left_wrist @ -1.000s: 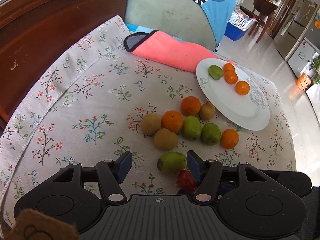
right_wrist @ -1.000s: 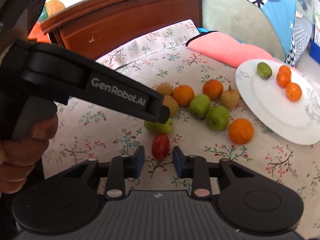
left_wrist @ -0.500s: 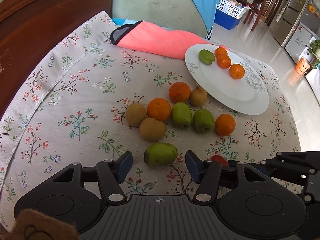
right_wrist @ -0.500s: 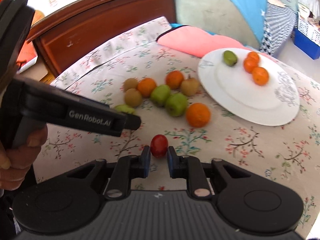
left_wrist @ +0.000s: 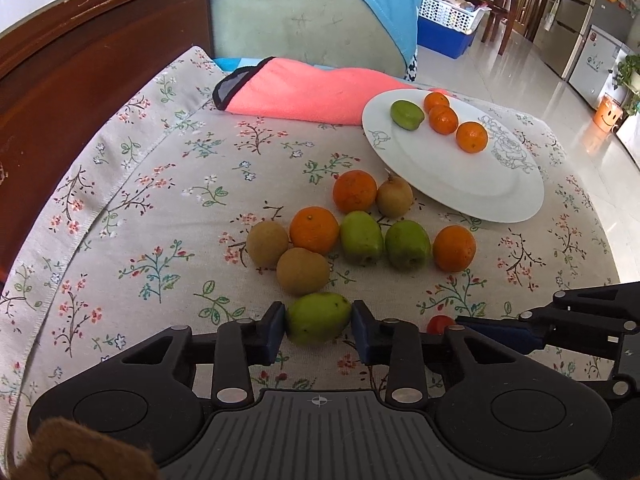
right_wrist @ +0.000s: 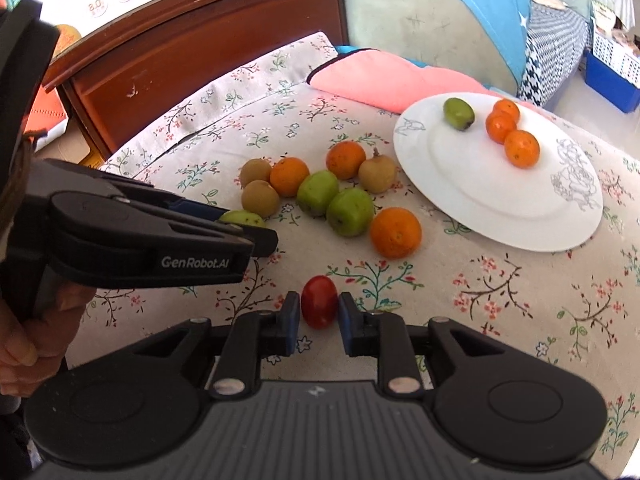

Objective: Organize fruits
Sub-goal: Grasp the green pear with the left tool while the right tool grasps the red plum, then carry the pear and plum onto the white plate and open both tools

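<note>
Left wrist: beyond the closing left claw [left_wrist: 319, 322], pads on a sideways-lying green fruit [left_wrist: 318, 317], sit four oranges, three kiwis, two greens; right claw [right_wrist: 319, 311] pinches an upright tomato [right_wrist: 319, 306].

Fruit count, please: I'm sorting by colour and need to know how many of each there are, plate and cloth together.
Orange: 7, three on the plate and four on the cloth, such as this orange fruit.
Green: 4, including the green fruit between the left gripper's closing jaws.
Brown: 3, such as this brown fruit.
Red: 1, the red fruit in the right gripper.
Total: 15
</note>
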`<control>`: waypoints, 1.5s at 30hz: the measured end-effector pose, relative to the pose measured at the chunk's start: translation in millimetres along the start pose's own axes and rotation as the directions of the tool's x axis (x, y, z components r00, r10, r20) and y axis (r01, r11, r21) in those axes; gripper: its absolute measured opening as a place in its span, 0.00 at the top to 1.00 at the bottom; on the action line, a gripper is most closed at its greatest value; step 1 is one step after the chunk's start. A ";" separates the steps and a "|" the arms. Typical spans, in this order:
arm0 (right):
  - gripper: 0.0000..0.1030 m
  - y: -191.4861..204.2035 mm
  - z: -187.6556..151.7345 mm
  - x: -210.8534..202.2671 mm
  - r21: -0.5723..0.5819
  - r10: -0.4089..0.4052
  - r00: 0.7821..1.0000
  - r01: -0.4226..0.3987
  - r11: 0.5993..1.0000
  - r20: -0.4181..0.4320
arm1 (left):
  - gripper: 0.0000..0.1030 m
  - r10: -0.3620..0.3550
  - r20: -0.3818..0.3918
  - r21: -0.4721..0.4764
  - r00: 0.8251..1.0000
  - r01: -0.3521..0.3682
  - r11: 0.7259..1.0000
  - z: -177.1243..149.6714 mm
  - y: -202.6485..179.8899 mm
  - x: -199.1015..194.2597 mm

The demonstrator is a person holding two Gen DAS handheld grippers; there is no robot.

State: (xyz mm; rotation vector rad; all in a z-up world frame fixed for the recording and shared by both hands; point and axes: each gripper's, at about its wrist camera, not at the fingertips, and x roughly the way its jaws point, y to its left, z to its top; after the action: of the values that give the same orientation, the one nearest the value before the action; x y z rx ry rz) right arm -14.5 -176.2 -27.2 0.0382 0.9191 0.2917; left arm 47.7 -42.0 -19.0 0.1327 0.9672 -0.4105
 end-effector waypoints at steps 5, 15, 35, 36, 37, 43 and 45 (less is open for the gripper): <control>0.81 -2.2 2.4 -1.6 0.009 0.003 1.000 -0.003 1.000 -0.008 | 0.68 -0.009 0.008 -0.018 1.000 0.009 1.000 1.8 0.4 -3.4; 0.81 -22.3 20.3 -24.5 0.085 -0.003 0.997 -0.003 0.996 0.078 | 0.68 -0.020 0.076 -0.030 0.997 0.023 0.999 17.5 -6.6 -20.8; 0.81 -93.4 49.8 -57.1 0.270 -0.101 0.980 0.052 0.961 0.169 | 0.68 -0.014 0.114 0.048 0.993 0.008 0.999 61.6 -52.9 -14.7; 0.81 -96.7 50.5 -56.5 0.278 -0.104 0.980 0.054 0.959 0.168 | 0.68 -0.015 0.110 0.046 0.994 0.010 0.999 63.6 -54.2 -12.8; 0.81 -100.0 50.8 -56.1 0.286 -0.108 0.980 0.057 0.957 0.166 | 0.68 -0.017 0.106 0.045 0.994 0.013 0.999 65.6 -55.6 -10.5; 0.81 -120.9 52.5 -46.1 0.344 -0.114 0.985 0.062 0.937 0.133 | 0.68 -0.013 0.101 0.094 0.995 0.004 0.996 74.8 -68.2 1.9; 0.81 -127.3 52.3 -42.0 0.367 -0.115 0.986 0.063 0.928 0.121 | 0.68 -0.007 0.097 0.104 0.995 -0.003 0.995 78.1 -70.4 7.0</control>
State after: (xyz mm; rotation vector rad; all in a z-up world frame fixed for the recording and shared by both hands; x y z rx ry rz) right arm 32.4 -304.7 17.5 0.3532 0.8219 0.0299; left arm 83.5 -131.0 24.5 0.2046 0.8505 -0.4655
